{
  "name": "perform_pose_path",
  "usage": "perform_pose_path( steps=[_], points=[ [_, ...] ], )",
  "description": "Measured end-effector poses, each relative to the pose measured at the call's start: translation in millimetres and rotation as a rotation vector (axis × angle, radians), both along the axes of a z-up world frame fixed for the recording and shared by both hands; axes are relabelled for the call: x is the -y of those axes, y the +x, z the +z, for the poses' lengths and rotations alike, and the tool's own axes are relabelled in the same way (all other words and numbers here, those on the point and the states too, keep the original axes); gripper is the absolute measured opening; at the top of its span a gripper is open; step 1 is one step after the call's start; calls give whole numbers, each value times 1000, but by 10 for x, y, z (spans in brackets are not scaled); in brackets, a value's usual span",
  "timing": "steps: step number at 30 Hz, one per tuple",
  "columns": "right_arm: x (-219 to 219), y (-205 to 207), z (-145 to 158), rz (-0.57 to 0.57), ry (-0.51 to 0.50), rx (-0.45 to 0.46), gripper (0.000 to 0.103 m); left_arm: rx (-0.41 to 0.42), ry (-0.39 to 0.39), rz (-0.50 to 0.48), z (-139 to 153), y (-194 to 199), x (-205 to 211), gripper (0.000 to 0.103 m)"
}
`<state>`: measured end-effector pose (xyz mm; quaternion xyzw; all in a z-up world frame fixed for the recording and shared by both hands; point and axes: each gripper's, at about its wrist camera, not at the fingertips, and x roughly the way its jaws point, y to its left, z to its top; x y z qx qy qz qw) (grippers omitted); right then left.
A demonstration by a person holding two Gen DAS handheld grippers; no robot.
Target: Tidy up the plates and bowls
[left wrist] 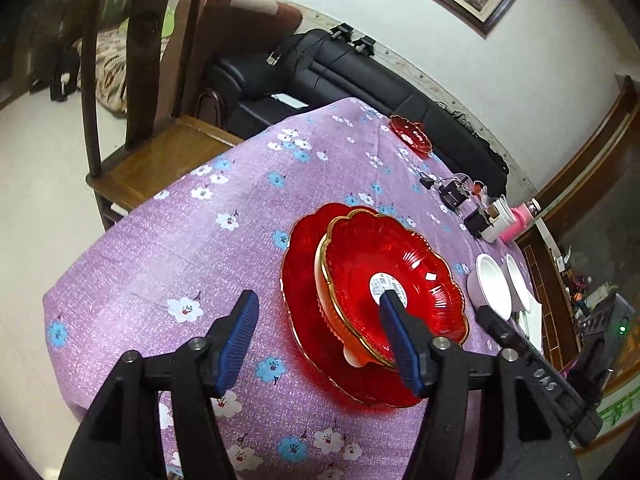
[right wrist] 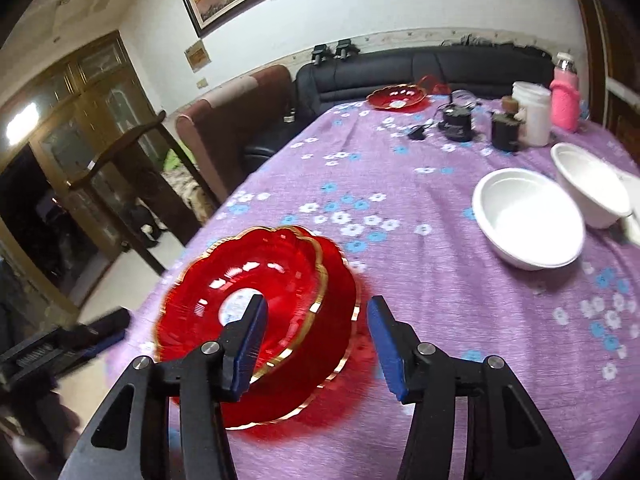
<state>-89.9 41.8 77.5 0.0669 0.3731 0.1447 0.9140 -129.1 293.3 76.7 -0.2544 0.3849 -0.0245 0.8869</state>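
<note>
Two red glass plates with gold scalloped rims are stacked near the table's front edge. The upper plate (left wrist: pixel 400 272) sits off-centre on the lower plate (left wrist: pixel 300 280). My left gripper (left wrist: pixel 318 298) is open around the stack's left rim, with one finger above the upper plate's middle and the other over the cloth. My right gripper (right wrist: pixel 316 302) is open around the right rim of the stack (right wrist: pixel 240 280), and its pads do not press on it. A third red plate (right wrist: pixel 396 98) lies at the far end. Two white bowls (right wrist: pixel 528 216) (right wrist: pixel 592 184) stand to the right.
A purple flowered cloth (right wrist: pixel 400 200) covers the table. At its far right stand a black device (right wrist: pixel 456 120), a white container (right wrist: pixel 536 114) and a pink bottle (right wrist: pixel 566 96). A wooden chair (left wrist: pixel 152 148) stands at the left edge, with a black sofa (left wrist: pixel 320 76) behind.
</note>
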Motion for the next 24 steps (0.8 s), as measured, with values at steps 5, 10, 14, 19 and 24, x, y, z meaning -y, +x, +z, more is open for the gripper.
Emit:
perform_pose_path(
  steps=[5, 10, 14, 19, 24],
  points=[
    [-54, 61, -153, 0, -14, -32, 56, -10, 5, -5, -39, 5, 19, 66],
    [-115, 103, -218, 12, -22, -34, 56, -13, 9, -3, -44, -13, 20, 66],
    [-11, -2, 3, -39, -8, 35, 56, 5, 14, -7, -1, -53, 34, 67],
    [87, -358, 714, -27, 22, 33, 56, 8, 33, -12, 28, -42, 73, 70],
    [-213, -1093, 1593, 159, -60, 132, 82, -19, 61, -23, 16, -32, 177, 71]
  ],
)
